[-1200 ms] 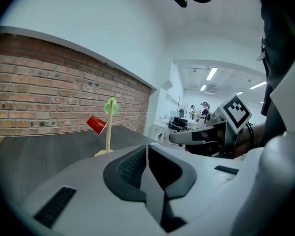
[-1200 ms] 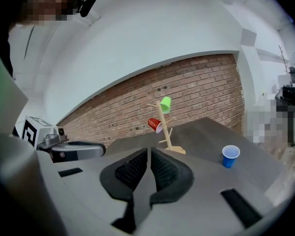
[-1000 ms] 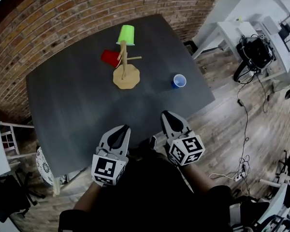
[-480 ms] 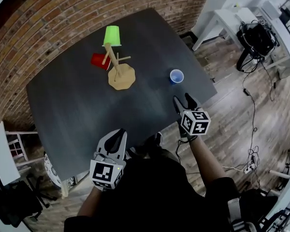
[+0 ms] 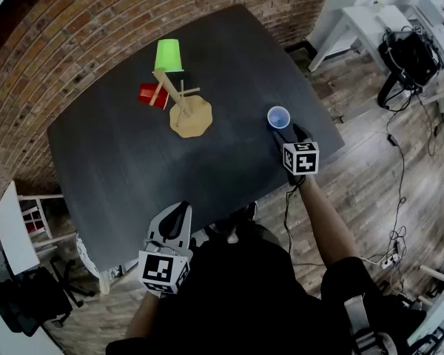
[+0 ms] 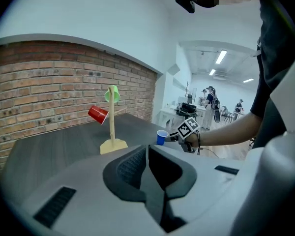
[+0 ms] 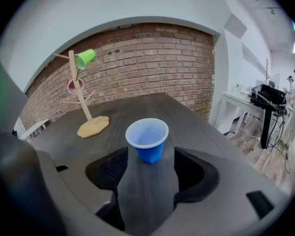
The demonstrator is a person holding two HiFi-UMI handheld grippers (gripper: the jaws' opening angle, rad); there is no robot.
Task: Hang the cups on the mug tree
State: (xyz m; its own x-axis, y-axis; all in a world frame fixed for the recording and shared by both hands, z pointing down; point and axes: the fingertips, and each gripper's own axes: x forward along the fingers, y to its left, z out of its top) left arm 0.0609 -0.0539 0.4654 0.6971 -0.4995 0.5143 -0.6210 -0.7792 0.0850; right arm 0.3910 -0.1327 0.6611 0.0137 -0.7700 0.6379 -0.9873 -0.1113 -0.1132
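A wooden mug tree (image 5: 181, 103) stands at the far middle of the dark table (image 5: 118, 161). It carries a green cup (image 5: 169, 54) on its top and a red cup (image 5: 151, 95) on a left peg. A blue cup (image 5: 278, 117) stands upright near the table's right edge. My right gripper (image 5: 288, 132) sits just short of it. In the right gripper view its jaws are opening wide, the blue cup (image 7: 147, 140) stands just beyond their tips, and the pads do not touch it. My left gripper (image 5: 179, 211) is shut and empty at the near edge.
A brick wall (image 5: 74, 28) runs behind the table. White desks (image 5: 370, 32) with gear stand at the upper right, and cables (image 5: 388, 220) lie on the wooden floor. A white chair (image 5: 29, 220) stands at the table's left corner.
My right gripper has moved forward over the table up to the blue cup, and its jaws have gone from shut to wide. The left gripper has stayed shut at the near edge.
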